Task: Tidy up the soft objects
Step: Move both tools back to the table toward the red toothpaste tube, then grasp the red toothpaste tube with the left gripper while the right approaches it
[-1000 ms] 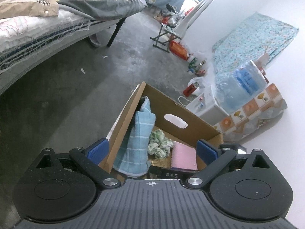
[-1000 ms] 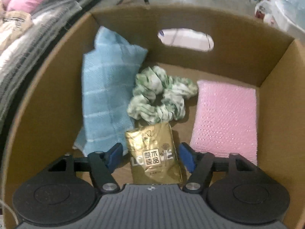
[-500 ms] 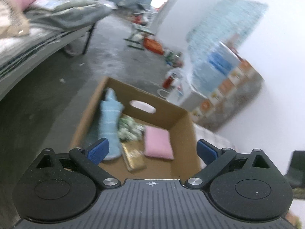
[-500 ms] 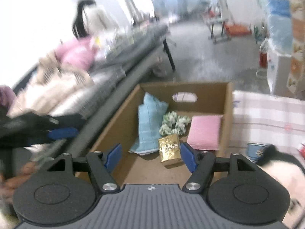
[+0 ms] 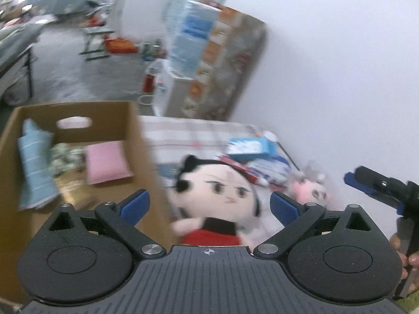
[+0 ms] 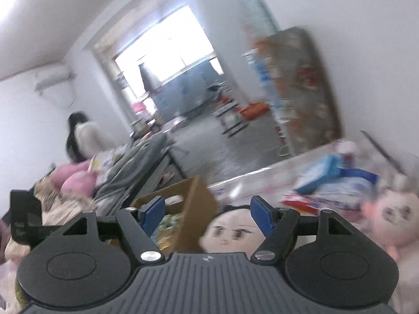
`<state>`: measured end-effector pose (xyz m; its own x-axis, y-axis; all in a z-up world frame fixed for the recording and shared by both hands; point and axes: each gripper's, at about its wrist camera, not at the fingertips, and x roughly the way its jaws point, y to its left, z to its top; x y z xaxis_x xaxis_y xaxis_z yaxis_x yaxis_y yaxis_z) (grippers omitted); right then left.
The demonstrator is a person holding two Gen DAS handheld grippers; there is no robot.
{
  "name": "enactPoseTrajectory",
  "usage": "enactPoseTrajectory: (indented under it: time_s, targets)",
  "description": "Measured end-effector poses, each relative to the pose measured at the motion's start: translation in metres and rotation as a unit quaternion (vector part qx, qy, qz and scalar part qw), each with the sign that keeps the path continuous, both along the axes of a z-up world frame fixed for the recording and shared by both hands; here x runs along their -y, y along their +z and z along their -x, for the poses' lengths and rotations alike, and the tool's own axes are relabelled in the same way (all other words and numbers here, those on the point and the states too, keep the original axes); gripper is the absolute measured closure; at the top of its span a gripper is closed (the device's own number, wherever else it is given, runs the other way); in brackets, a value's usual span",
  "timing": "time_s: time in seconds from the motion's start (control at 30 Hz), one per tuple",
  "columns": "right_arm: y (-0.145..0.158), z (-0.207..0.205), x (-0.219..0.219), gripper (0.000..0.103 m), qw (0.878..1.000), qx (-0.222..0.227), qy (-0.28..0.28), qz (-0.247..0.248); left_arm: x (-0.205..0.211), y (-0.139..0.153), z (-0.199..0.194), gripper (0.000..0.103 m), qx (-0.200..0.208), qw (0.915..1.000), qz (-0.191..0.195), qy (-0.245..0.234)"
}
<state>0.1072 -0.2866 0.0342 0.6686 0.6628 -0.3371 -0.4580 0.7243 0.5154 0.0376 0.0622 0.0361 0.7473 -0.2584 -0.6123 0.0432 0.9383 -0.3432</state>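
Both open grippers left cardboard box (image 5: 136,141) for plush doll (image 5: 222,183).

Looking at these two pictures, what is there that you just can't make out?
- Black-haired plush doll in red: lower body hidden behind the left gripper housing, left wrist view.
- Brown cardboard box: inside mostly hidden by its own wall and the right gripper, right wrist view.
- Blue and white packets on the striped cloth: print blurred in both views.
- Pink plush toy: smeared by motion, cut by the right edge.
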Motion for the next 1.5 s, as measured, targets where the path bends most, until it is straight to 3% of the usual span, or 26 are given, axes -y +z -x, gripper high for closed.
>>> enactPoseTrajectory:
  time_s: [0.13, 0.3, 0.43, 0.53, 0.7, 0.83, 1.17, 1.23, 1.5]
  targets:
    - [-0.034, -0.016, 0.033, 0.033, 0.999, -0.022, -0.030, -0.013, 0.049, -0.013, -0.010, 0.004, 0.006, 0.9989, -0.024, -0.040]
    - [-0.061, -0.050, 0.041, 0.037, 0.999, -0.036, -0.022, 0.007, 0.117, -0.038, -0.025, 0.005, 0.028, 0.9942, -0.063, -0.082]
    - [-0.075, -0.090, 0.027, 0.039, 0.997, -0.041, -0.001, 0.058, 0.156, -0.063, -0.045, 0.013, 0.034, 0.9890, -0.115, -0.087]
    - [-0.091, -0.118, 0.010, 0.039, 0.992, -0.042, 0.017, 0.117, 0.170, -0.078, -0.061, 0.025, 0.036, 0.9853, -0.151, -0.071]
    - [-0.121, -0.164, -0.022, 0.044, 0.974, -0.042, 0.054, 0.216, 0.172, -0.091, -0.080, 0.033, 0.026, 0.9821, -0.182, -0.039]
    - [-0.145, -0.190, -0.039, 0.047, 0.961, -0.055, 0.073, 0.261, 0.173, -0.092, -0.082, 0.034, 0.035, 0.9764, -0.212, -0.021]
    - [-0.170, -0.214, -0.055, 0.048, 0.945, -0.060, 0.087, 0.310, 0.160, -0.088, -0.084, 0.038, 0.029, 0.9817, -0.188, -0.011]
    - [-0.174, -0.215, -0.057, 0.055, 0.941, -0.064, 0.086, 0.320, 0.158, -0.087, -0.084, 0.038, 0.027, 0.9829, -0.182, -0.009]
    - [-0.170, -0.191, -0.027, 0.063, 0.953, -0.122, 0.081, 0.264, 0.148, -0.081, -0.081, 0.037, 0.017, 0.9899, -0.140, -0.013]
